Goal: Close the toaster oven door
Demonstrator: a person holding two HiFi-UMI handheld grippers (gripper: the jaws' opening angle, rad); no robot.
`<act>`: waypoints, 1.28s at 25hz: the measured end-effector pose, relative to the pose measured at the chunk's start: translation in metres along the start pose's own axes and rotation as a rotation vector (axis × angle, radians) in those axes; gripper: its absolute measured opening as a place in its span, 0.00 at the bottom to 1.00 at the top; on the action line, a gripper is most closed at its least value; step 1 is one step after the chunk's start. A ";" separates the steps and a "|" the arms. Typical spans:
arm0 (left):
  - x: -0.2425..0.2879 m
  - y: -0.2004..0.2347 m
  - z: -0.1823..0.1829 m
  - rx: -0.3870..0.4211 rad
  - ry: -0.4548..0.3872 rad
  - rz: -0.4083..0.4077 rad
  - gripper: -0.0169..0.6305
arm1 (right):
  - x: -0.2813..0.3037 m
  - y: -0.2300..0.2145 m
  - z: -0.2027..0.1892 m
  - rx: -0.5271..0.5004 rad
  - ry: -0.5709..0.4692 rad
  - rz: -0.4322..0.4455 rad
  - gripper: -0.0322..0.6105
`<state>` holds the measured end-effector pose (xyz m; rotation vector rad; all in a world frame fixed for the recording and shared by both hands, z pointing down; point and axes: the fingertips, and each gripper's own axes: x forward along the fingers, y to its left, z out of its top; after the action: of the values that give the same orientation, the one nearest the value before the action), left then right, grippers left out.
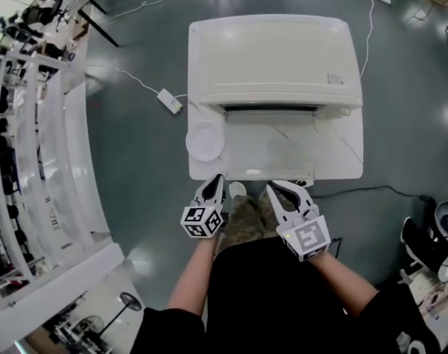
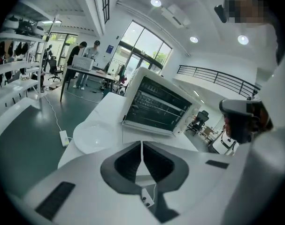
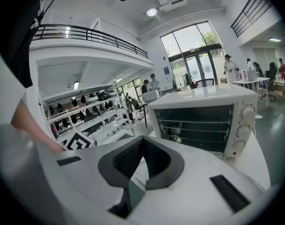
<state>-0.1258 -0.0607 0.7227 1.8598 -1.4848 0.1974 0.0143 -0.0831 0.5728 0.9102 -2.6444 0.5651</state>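
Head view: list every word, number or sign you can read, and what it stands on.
None can be read.
Small sticker on the cream metal toaster oven: too small to read.
Black-and-white marker cube on the left claw, and its twin on the right claw: patterns, no words.

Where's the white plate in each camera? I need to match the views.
Head view: white plate just left of centre, by the toaster oven front-left corner.
Left gripper view: left of centre, left of the toaster oven.
Right gripper view: not in it.
Shared landmark: the toaster oven.
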 end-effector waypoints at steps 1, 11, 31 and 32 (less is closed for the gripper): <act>0.003 0.001 -0.003 -0.003 0.009 -0.008 0.05 | 0.003 -0.001 0.000 0.000 0.002 -0.005 0.08; 0.012 0.029 -0.027 -0.164 0.070 -0.057 0.09 | 0.035 -0.013 0.019 -0.030 0.023 -0.062 0.08; 0.043 0.048 -0.057 -0.513 0.085 -0.242 0.31 | 0.057 0.029 0.002 -0.062 0.126 -0.036 0.08; 0.044 0.048 -0.056 -0.510 0.084 -0.249 0.31 | 0.057 0.031 0.001 -0.057 0.127 -0.036 0.08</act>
<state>-0.1368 -0.0628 0.8074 1.5738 -1.1031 -0.2045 -0.0488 -0.0909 0.5860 0.8739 -2.5127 0.5176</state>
